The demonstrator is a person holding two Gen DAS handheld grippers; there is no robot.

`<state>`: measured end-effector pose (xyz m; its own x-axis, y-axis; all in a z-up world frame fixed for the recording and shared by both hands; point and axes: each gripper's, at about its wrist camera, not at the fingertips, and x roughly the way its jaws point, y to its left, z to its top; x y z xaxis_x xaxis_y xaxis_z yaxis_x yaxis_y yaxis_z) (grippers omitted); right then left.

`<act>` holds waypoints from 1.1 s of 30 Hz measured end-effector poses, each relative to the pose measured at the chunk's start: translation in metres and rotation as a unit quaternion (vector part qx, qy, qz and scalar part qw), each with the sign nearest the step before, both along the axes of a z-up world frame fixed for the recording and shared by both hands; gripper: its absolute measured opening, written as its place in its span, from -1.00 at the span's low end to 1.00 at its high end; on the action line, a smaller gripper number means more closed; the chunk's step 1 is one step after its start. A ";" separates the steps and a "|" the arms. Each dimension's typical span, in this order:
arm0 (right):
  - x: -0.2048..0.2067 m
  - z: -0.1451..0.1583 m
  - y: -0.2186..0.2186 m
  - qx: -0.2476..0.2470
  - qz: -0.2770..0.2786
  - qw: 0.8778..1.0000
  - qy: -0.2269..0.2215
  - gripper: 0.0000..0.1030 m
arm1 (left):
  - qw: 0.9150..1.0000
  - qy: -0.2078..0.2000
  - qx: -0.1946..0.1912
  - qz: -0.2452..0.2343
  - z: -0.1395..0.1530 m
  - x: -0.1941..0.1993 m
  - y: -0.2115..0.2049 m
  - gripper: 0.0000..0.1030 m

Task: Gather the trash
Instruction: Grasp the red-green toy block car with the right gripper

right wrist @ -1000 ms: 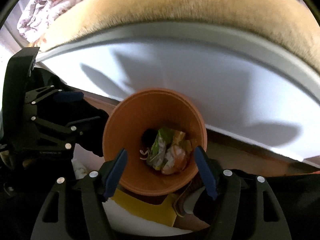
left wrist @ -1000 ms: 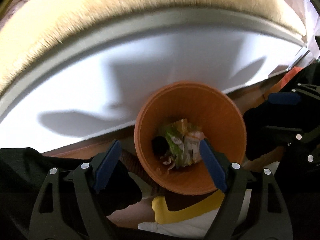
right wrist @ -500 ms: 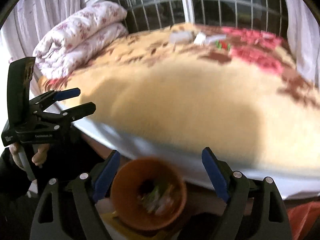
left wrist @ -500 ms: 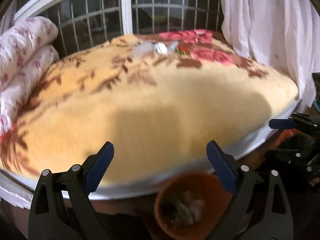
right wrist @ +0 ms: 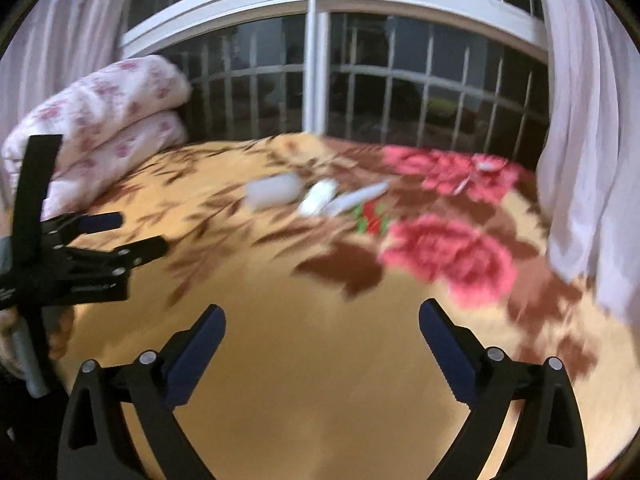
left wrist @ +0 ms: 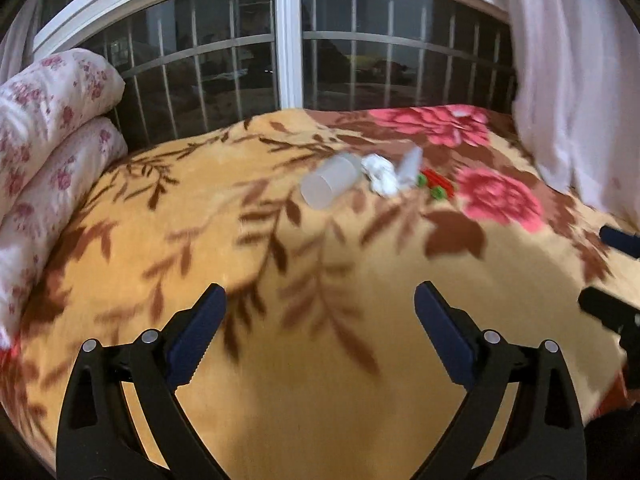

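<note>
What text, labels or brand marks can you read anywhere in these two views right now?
None can be read.
Left tool: a faint light marking on its black body in the right wrist view, too small and blurred to read.
Red and green wrapper: blurred, no legible print.
Plastic cup: no print visible.

No text, label, brand, number or sign can be read in either view; the only possible lettering is a faint pale mark on the side of the left gripper (right wrist: pixel 124 236) in the right wrist view, too small and blurred to make out.
</note>
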<state>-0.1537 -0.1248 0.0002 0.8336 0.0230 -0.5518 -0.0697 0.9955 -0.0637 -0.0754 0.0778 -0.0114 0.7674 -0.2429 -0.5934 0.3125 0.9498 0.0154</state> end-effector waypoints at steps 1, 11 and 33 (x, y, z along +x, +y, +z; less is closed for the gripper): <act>0.012 0.001 -0.002 -0.006 -0.005 1.000 -0.004 0.86 | 1.000 -0.003 0.001 0.004 0.000 0.010 -0.002 0.80; 0.170 -0.029 -0.055 0.047 -0.079 0.996 0.023 0.81 | 0.992 0.096 -0.058 0.051 -0.041 0.091 0.015 0.80; 0.261 -0.078 -0.040 -0.012 -0.053 0.994 0.100 -0.27 | 0.985 0.165 0.009 0.039 -0.065 0.103 -0.006 0.87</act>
<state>0.1072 -0.1651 -0.0783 0.7045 -0.0732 -0.7059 0.0209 0.9964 -0.0824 0.0280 0.0715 -0.0763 0.5478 -0.1772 -0.8176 0.2294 0.9717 -0.0569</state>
